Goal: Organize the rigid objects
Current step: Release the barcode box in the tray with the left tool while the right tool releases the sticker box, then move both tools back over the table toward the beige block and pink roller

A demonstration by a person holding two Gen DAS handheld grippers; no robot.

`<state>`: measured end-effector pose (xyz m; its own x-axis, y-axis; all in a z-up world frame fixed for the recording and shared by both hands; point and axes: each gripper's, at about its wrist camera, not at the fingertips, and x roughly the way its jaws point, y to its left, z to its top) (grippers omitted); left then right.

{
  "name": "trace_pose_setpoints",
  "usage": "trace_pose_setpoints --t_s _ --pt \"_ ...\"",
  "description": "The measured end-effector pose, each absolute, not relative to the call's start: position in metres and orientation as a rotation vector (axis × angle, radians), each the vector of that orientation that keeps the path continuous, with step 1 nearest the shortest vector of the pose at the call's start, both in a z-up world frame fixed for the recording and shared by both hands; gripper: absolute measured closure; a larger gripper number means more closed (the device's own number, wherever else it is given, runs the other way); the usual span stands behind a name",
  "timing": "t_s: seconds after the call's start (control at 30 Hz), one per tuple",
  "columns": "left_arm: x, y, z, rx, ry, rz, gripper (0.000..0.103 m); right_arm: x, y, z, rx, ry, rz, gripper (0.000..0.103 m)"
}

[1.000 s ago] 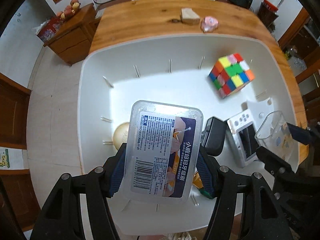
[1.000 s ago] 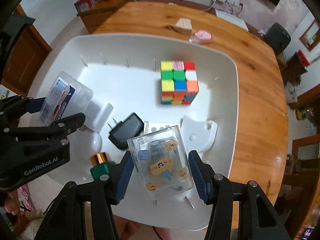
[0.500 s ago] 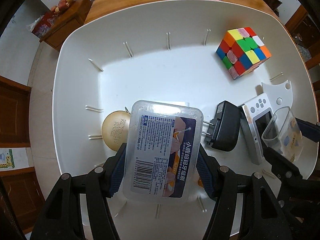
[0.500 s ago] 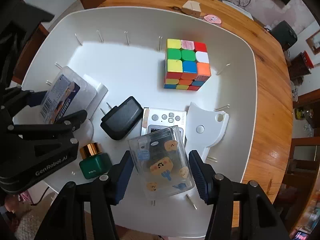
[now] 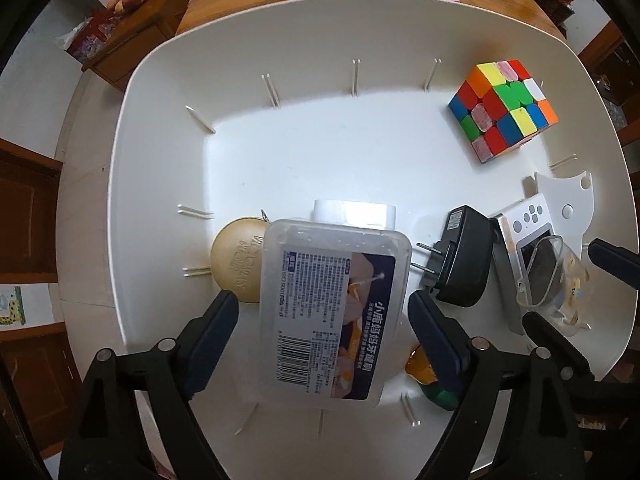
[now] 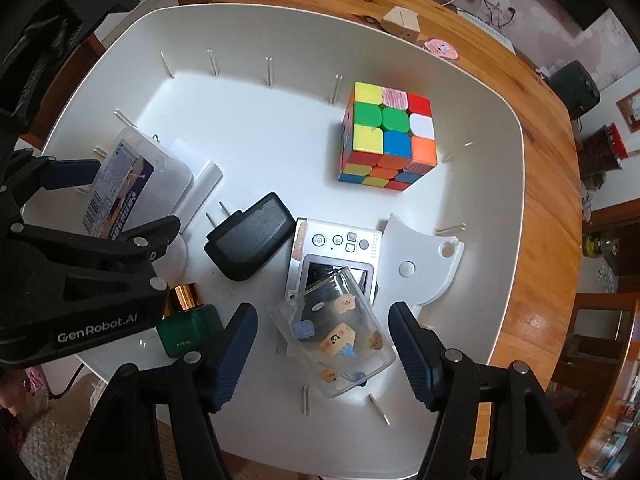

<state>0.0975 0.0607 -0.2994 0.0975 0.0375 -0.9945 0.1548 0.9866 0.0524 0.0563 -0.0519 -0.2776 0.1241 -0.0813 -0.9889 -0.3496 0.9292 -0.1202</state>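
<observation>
Both pairs of fingers stand spread wide with nothing clamped between them. Between the left gripper's [image 5: 324,320] blue pads lies a clear plastic box with a printed label [image 5: 332,312], tilted, with a visible gap on each side, so the pads do not press it; it rests in the white tray [image 5: 280,60], overlapping a round gold tin [image 5: 236,260] and a white block [image 5: 356,214] behind it. The right gripper [image 6: 322,344] is likewise parted, and the small clear case with cartoon stickers [image 6: 336,336] lies loose between its pads, leaning with its upper end on the screen of a white handheld camera [image 6: 336,248]. Just left of the camera sits a black plug adapter [image 6: 248,240], prongs pointing up-left toward the white block [image 6: 204,184]. A white flat plastic piece with a hole [image 6: 420,264] lies against the camera's right side. A scrambled colour cube [image 6: 386,136] stands apart in the tray's far right part. Near the tray's front edge, beside the left gripper's black frame, stands a green bottle with a gold cap [image 6: 188,320]. The tray rests on a wooden bench [image 6: 540,160], where a small beige wedge-shaped box [image 6: 402,22] and a pink round item [image 6: 440,48] lie beyond the tray's far rim.
</observation>
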Motion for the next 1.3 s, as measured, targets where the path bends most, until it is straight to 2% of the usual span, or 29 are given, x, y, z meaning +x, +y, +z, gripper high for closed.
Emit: trace_pose_setpoints --t_s 0.23,0.33,0.73,1.3 --pt "0.091 0.056 -0.284 0.165 1.427 -0.074 0.012 0.054 -0.059 -0.264 -0.34 1.389 0.202 0.034" --pt "0.088 0.056 -0.272 0.158 1.397 -0.068 0.007 0.052 -0.063 -0.255 -0.316 1.362 0.209 0.032" --pt "0.087 0.061 -0.235 0.111 1.311 -0.072 0.007 0.054 -0.094 -0.227 -0.115 1.271 0.243 0.031" --pt "0.12 0.046 -0.133 0.085 1.164 -0.148 0.007 0.062 -0.134 -0.161 0.016 1.155 0.266 0.031"
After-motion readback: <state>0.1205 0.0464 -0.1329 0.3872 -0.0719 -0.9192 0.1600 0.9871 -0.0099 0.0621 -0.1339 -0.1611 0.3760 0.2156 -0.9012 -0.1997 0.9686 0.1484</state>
